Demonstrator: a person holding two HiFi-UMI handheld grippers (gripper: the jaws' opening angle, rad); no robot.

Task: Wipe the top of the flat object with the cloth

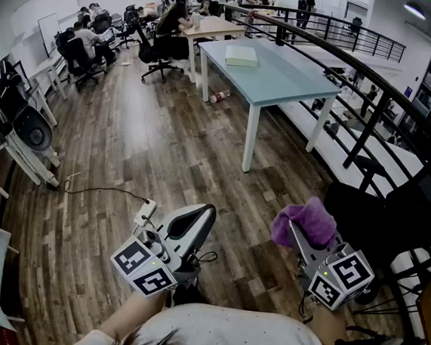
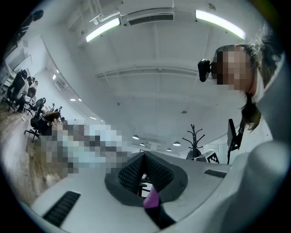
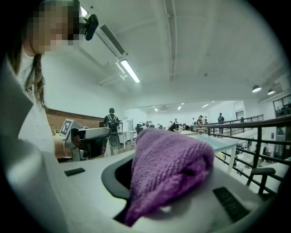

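The purple cloth [image 1: 307, 221] is bunched up and clamped in the right gripper [image 1: 295, 230], whose jaws are closed on it; it is held in the air above the wood floor [image 1: 143, 138]. A pale flat object [image 1: 242, 55] lies on a light blue-green table [image 1: 285, 84], well apart from the cloth. A bottle [image 1: 220, 95] lies on the floor beside a table leg, and a dark curved railing [image 1: 375, 92] runs along the right. People sit at desks [image 1: 169, 19] at the far end of the room. The left gripper [image 1: 208, 211] has its jaws together, tips meeting, gripping nothing.
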